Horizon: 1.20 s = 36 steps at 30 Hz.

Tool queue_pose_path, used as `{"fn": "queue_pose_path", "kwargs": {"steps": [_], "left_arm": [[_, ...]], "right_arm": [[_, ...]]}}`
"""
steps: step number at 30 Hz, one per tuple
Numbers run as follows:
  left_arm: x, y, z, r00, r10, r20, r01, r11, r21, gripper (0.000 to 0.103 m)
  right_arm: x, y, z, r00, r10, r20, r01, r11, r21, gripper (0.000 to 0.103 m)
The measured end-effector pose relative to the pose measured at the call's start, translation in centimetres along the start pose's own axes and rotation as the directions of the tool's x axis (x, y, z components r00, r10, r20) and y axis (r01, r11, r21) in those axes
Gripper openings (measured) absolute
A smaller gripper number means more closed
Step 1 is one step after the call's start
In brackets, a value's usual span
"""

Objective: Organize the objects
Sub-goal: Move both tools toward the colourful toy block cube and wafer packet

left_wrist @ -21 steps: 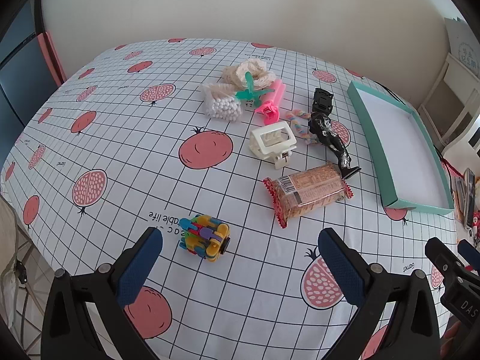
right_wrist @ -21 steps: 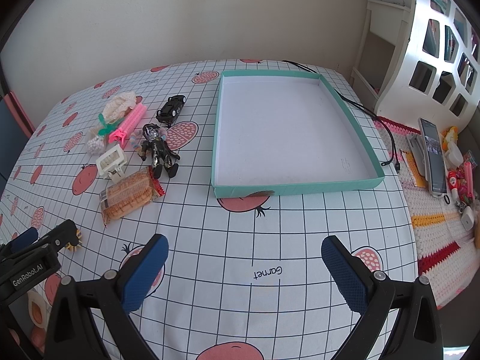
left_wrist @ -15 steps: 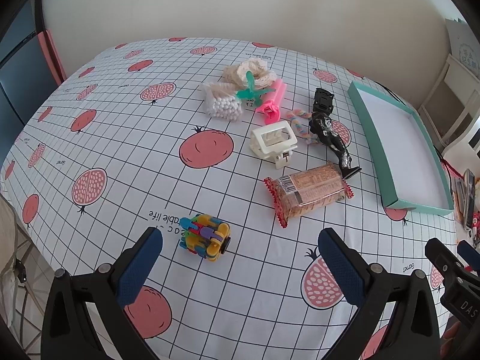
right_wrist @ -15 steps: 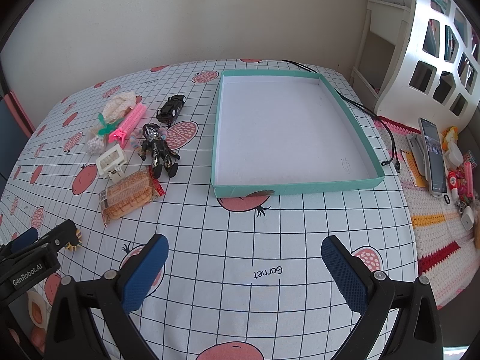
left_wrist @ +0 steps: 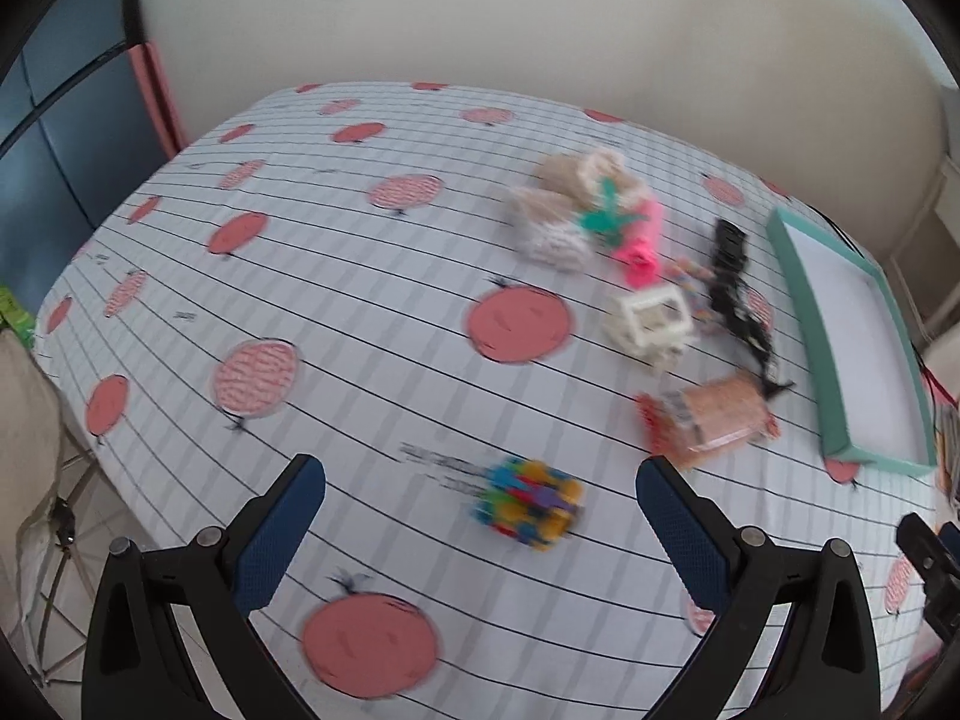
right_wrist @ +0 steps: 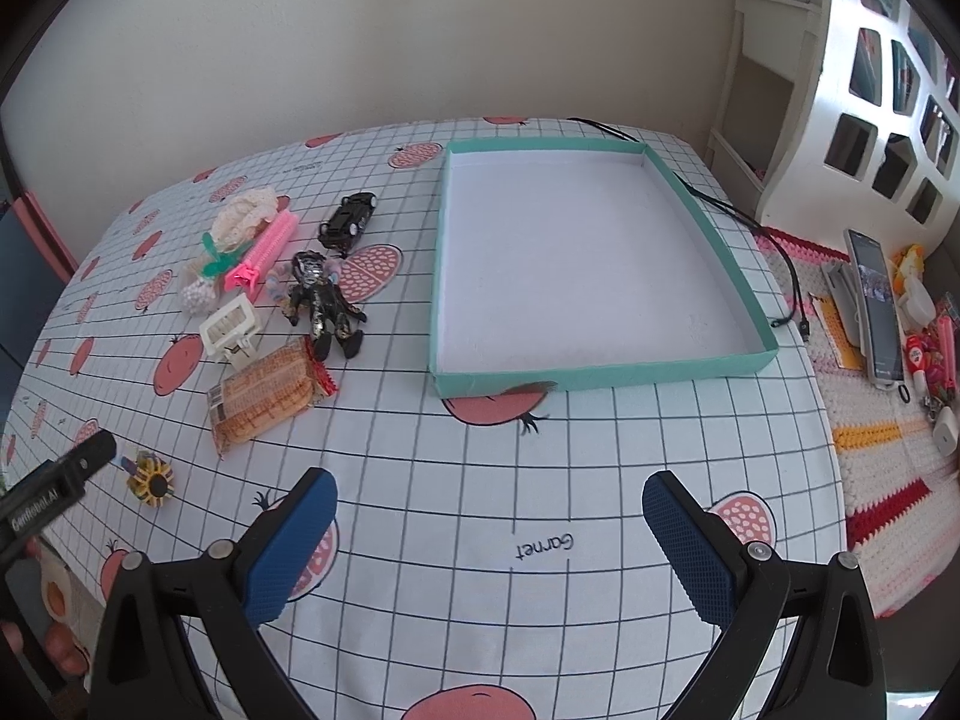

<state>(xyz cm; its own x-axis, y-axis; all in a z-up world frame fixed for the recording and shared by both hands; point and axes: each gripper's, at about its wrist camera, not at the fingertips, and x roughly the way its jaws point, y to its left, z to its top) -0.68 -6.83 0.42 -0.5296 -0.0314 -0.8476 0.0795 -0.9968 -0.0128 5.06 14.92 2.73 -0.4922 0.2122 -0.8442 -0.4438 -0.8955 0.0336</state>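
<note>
My left gripper is wide open, holding nothing; the colourful toy sits on the table just ahead between its fingers, slightly right of centre. Right gripper is open too, empty — further off; teal tray empty.

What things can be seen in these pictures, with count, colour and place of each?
tray: one, teal rim, white inside, nothing in it, right part of the tablecloth
tablecloth: one, white grid with red fruit prints
toy car: one, black, left of the tray
figurine: one, black and silver, lying nearer than the car
pink clip: one, left of the car
white clip: one, beside the figurine
biscuit pack: one, orange-brown, nearer than the white clip
block toy: one, multicoloured, near left edge
phone: one, dark, right of the table
left tool: blue pads, open, above the block toy
right tool: blue pads, open, holding nothing
</note>
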Motion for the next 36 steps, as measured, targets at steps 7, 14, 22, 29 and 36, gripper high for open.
{"fn": "queue_pose_path", "kwargs": {"steps": [7,14,22,29,36], "left_arm": [[-0.6,5.2,2.9,0.998,0.019,0.062,-0.017,1.000,-0.026,0.103],[-0.1,8.9,5.7,0.994,0.066,0.083,-0.064,0.998,-0.030,0.103],[2.2,7.5,4.0,0.999,-0.026,0.025,0.026,1.000,-0.001,0.103],[3.0,2.8,0.5,0.994,-0.109,-0.019,0.110,0.984,0.139,0.103],[4.5,1.1,-0.9,0.989,-0.138,-0.051,0.146,0.968,0.202,0.103]], "right_arm": [[0.0,2.3,1.9,0.998,0.059,0.020,-0.057,0.996,-0.073,0.103],[1.9,6.3,3.8,0.995,0.095,0.011,-0.092,0.983,-0.158,0.103],[5.4,10.0,4.0,0.987,0.144,-0.065,-0.155,0.963,-0.219,0.103],[8.0,11.8,3.5,0.977,0.175,-0.124,-0.202,0.947,-0.251,0.103],[9.9,12.3,3.3,0.971,0.177,-0.163,-0.216,0.940,-0.265,0.103]]}}
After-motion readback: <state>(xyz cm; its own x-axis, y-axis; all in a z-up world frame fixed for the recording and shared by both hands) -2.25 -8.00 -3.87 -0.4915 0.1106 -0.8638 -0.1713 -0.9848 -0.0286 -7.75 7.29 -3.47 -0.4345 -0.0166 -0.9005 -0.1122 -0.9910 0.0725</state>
